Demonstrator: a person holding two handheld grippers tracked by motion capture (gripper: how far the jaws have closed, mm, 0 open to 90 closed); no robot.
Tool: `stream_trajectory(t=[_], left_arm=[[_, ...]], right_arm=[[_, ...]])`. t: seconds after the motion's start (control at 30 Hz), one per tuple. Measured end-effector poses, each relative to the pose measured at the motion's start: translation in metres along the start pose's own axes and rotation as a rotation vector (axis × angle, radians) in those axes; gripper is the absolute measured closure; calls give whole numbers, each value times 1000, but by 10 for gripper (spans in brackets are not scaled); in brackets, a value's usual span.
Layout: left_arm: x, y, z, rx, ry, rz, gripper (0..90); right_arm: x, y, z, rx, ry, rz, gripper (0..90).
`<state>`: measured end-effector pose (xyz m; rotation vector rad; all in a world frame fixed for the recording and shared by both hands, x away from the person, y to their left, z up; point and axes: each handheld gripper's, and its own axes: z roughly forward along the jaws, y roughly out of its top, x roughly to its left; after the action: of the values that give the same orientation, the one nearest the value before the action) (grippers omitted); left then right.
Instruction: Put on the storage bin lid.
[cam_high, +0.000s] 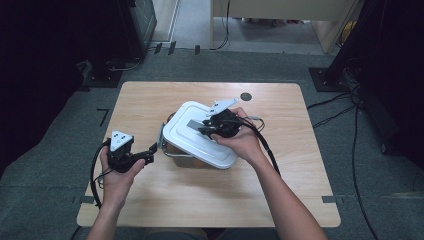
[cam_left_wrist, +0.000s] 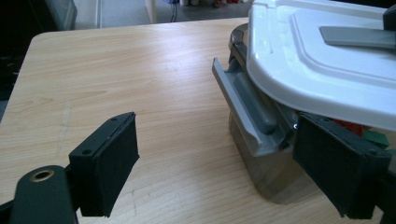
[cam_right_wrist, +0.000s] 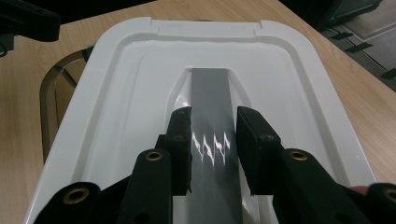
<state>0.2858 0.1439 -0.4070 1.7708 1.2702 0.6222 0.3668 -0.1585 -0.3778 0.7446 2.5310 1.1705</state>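
Right gripper view: the right tool (cam_right_wrist: 214, 142) looks straight along the white lid (cam_right_wrist: 116, 93), its two pads set either side of the grey handle strip (cam_right_wrist: 210, 93) that runs up the lid's middle. Pads close against the strip's edges, clamped on it as far as I can judge; the glare on the strip runs unbroken between them. The strip's long axis runs away from the tool toward the top of the frame, in line with the jaws, so the hold is across its short width. High view: the lid (cam_high: 192, 132) sits askew over the box (cam_high: 175, 150) at frame centre on the counter (cam_high: 150, 200), overhanging toward lower right, one corner of the box open at the left. The right tool (cam_high: 207, 129) comes in from the right, over the lid. The left tool (cam_high: 149, 152) lies at centre left, jaws pointing right at the box's near-left end, where a grey latch (cam_high: 161, 136) hangs out. Left gripper view: the left tool (cam_left_wrist: 219, 163) stands wide apart, nothing between the pads; the latch (cam_left_wrist: 243, 107) and box wall (cam_left_wrist: 261, 177) lie just ahead at centre right, the right-hand pad near the box corner, whether touching I cannot tell. Coloured bits show under the lid at far right. Judgement: the lid's next shift follows the right tool's pull along the strip axis; the left tool is nearer the box and placed to steady it.
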Motion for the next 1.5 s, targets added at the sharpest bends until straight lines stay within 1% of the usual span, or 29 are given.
stream_trajectory(t=[0.1, 0.2, 0.23, 0.3, 0.4, 0.47, 0.5, 0.57, 0.6, 0.63, 0.73, 0.87, 0.9, 0.93, 0.97, 1.0, 1.07, 1.13, 1.2, 1.3, 1.4, 1.5], left_arm=[[-2, 1, 1, 1, 7, 7, 139], [-3, 4, 2, -1, 6, 8, 139], [-4, 5, 2, -1, 5, 7, 139], [-4, 7, 2, 0, 6, 7, 140], [-6, 12, 4, 2, 18, 10, 142], [-8, 16, 6, 4, 20, 6, 143], [-9, 17, 7, 4, 18, 4, 143], [-11, 21, 11, 6, 16, 0, 144], [-11, 23, 12, 11, 17, 1, 144], [-12, 24, 15, 13, 18, 0, 145], [-13, 28, 22, 25, 16, 2, 146], [-17, 30, 30, 30, 19, 8, 146], [-18, 31, 32, 31, 25, 10, 146], [-19, 31, 34, 34, 39, 12, 149], [-19, 32, 35, 35, 45, 9, 151], [-20, 33, 36, 34, 45, 5, 151], [-21, 35, 39, 38, 50, 7, 152], [-22, 35, 44, 57, 55, 21, 155], [-21, 36, 45, 61, 48, 19, 155], [-19, 35, 43, 63, 54, 14, 155], [-19, 33, 40, 65, 40, 11, 156], [-22, 30, 36, 68, 27, 20, 156]], right_arm=[[2, 2, 4, -8, 12, -4, 684], [4, 3, 6, -15, 42, -3, 681], [3, 3, 6, -16, 46, 1, 669], [3, 3, 5, -22, 47, 17, 590], [-1, 3, -5, -53, 43, 39, 543], [-3, 2, -12, -68, 25, 54, 517], [-6, 0, -18, -72, -2, 71, 507], [-9, -3, -24, -72, -34, 102, 497], [-12, -7, -29, -69, -64, 127, 496], [-14, -10, -32, -68, -82, 143, 490], [-22, -25, -46, -70, -159, 209, 486], [-32, -46, -60, -69, -228, 297, 470], [-34, -52, -63, -72, -245, 328, 471], [-36, -56, -64, -77, -247, 345, 470], [-38, -61, -65, -76, -248, 367, 469], [-38, -64, -64, -69, -253, 377, 465], [-38, -67, -62, -64, -251, 385, 463], [-36, -68, -58, -55, -243, 383, 458], [-36, -68, -56, -63, -237, 386, 460], [-38, -68, -56, -65, -275, 391, 465], [-44, -69, -56, -76, -281, 412, 457], [-47, -68, -55, -76, -285, 422, 457]])
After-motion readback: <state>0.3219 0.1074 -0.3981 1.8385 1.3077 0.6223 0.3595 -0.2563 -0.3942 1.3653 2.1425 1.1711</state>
